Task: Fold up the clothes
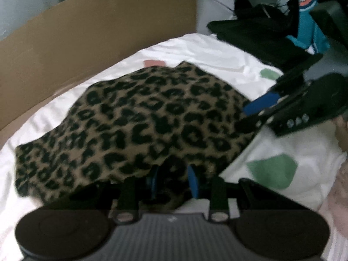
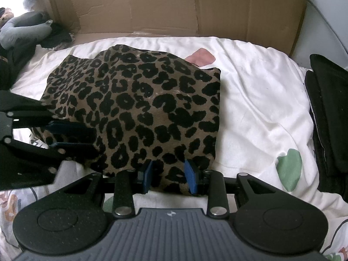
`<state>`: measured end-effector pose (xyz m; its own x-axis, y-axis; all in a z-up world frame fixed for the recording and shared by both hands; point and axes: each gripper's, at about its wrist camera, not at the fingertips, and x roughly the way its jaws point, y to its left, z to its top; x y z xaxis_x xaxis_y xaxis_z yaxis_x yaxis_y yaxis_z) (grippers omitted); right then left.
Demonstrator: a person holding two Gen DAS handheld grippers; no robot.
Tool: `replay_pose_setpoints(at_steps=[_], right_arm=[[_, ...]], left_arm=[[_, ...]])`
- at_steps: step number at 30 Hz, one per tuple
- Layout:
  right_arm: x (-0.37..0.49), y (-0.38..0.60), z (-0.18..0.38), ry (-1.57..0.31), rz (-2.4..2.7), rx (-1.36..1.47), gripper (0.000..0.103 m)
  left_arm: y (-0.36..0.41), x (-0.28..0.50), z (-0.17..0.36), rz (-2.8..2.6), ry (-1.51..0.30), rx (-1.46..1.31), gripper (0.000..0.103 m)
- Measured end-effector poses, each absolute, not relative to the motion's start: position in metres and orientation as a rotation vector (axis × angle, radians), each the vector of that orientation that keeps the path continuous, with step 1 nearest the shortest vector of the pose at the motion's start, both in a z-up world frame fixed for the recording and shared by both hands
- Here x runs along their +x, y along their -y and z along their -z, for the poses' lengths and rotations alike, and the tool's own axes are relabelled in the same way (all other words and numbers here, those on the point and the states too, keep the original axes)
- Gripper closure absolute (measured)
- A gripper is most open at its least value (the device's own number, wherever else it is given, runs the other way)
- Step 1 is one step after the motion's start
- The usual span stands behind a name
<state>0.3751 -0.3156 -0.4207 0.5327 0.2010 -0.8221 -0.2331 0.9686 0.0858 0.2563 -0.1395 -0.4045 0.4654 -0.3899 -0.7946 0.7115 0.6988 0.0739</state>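
A leopard-print garment (image 1: 139, 126) lies bunched on a white bed sheet (image 1: 206, 52); it also shows in the right wrist view (image 2: 141, 108). My left gripper (image 1: 174, 181) has its blue fingers apart, with the garment's near edge draped over and between them. My right gripper (image 2: 170, 175) has its blue fingers apart around the garment's near hem. The right gripper shows in the left wrist view (image 1: 256, 108) at the garment's right edge. The left gripper shows in the right wrist view (image 2: 87, 136) at the garment's left edge, its tips sunk in the cloth.
A cardboard wall (image 2: 174, 8) stands behind the bed. Black and teal clothes (image 1: 271, 28) pile at the far right. A black folded item (image 2: 328, 119) lies at the right edge. Grey and dark clothes (image 2: 24, 30) lie at the far left.
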Motion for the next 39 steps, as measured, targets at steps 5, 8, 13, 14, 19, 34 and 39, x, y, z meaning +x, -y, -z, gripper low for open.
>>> replay_pose_setpoints(at_steps=[5, 8, 13, 14, 19, 34, 39], right_arm=[[0.376, 0.314, 0.421, -0.975, -0.255, -0.041, 0.065], [0.376, 0.315, 0.421, -0.976, -0.255, -0.041, 0.065], [0.376, 0.314, 0.422, -0.973, -0.254, -0.048, 0.065], [0.376, 0.314, 0.422, -0.973, -0.254, -0.049, 0.065], [0.376, 0.314, 0.422, -0.972, -0.255, -0.051, 0.065], [0.374, 0.313, 0.415, -0.967, -0.225, -0.026, 0.066], [0.366, 0.31, 0.4, -0.918, -0.241, -0.014, 0.066]], left_arm=[[0.115, 0.252, 0.403, 0.636, -0.849, 0.433, 0.071], [0.104, 0.251, 0.404, 0.61, -0.852, 0.433, 0.071], [0.092, 0.252, 0.404, 0.587, -0.855, 0.429, 0.071], [0.091, 0.252, 0.404, 0.584, -0.854, 0.432, 0.071], [0.08, 0.254, 0.406, 0.56, -0.853, 0.434, 0.07], [0.049, 0.257, 0.391, 0.438, -0.913, 0.332, 0.071], [0.045, 0.25, 0.376, 0.423, -0.913, 0.256, 0.075]])
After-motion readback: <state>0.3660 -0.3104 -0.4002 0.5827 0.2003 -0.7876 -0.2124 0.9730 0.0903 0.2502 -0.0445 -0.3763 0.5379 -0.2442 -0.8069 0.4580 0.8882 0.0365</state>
